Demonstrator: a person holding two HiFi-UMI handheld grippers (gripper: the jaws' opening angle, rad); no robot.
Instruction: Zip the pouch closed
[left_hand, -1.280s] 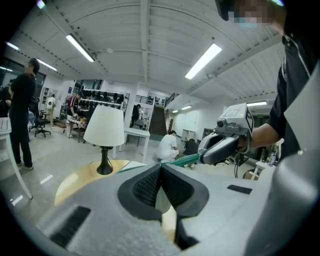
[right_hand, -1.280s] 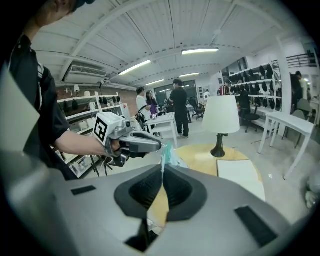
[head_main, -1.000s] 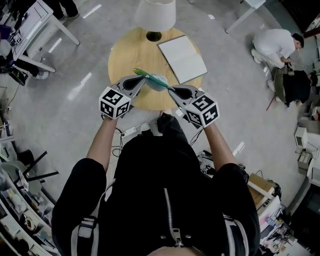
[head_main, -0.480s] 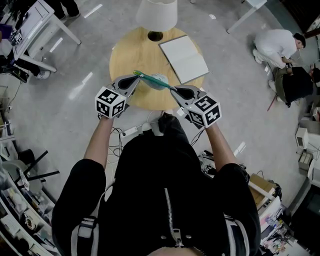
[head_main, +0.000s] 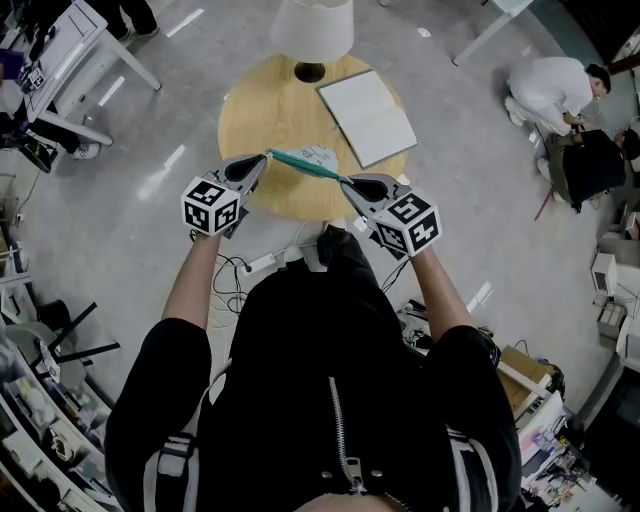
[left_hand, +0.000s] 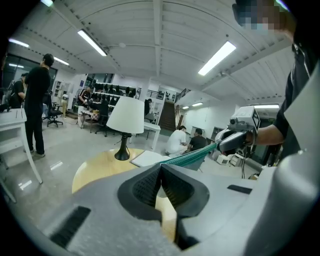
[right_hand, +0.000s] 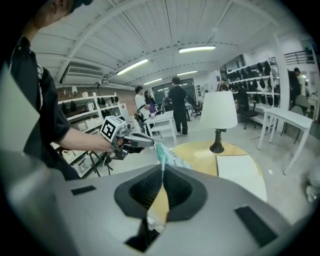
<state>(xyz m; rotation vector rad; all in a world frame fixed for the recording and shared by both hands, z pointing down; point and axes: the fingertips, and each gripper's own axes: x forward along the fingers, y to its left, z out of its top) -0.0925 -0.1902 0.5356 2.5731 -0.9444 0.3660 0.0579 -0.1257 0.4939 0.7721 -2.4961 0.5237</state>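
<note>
- Here we go: the left hand-held gripper (head_main: 262, 160) has its jaws pressed together on 1 end of the pouch (head_main: 305, 162). In the left gripper view the teal zip edge runs straight into the seam between the pads.
- The right hand-held gripper (head_main: 347, 181) is clamped on the opposite end, and its own view shows the fabric pinched between closed pads.
- The pouch is stretched taut between the 2 of them, held up over the near rim of the round wooden counter (head_main: 250, 115). From the head view I cannot tell whether its pale body brushes the wood.
- That body hangs below the teal strip. It carries some print, too small to read.
- The zip slider? Cannot make it out in any view, so how far the zip is closed is unclear.
- From above, each marker cube covers the hand behind it. Only forearms show.
- On the far side of the counter stands a lamp (head_main: 312, 28), its white shade cut off by the top edge of the head view, its dark base just showing beneath.
- Beside the lamp lies a white notepad (head_main: 365, 117), 1 corner reaching the counter's right rim.
- Off to the right, a person in white (head_main: 545, 88) crouches on the floor, well apart from the counter.
</note>
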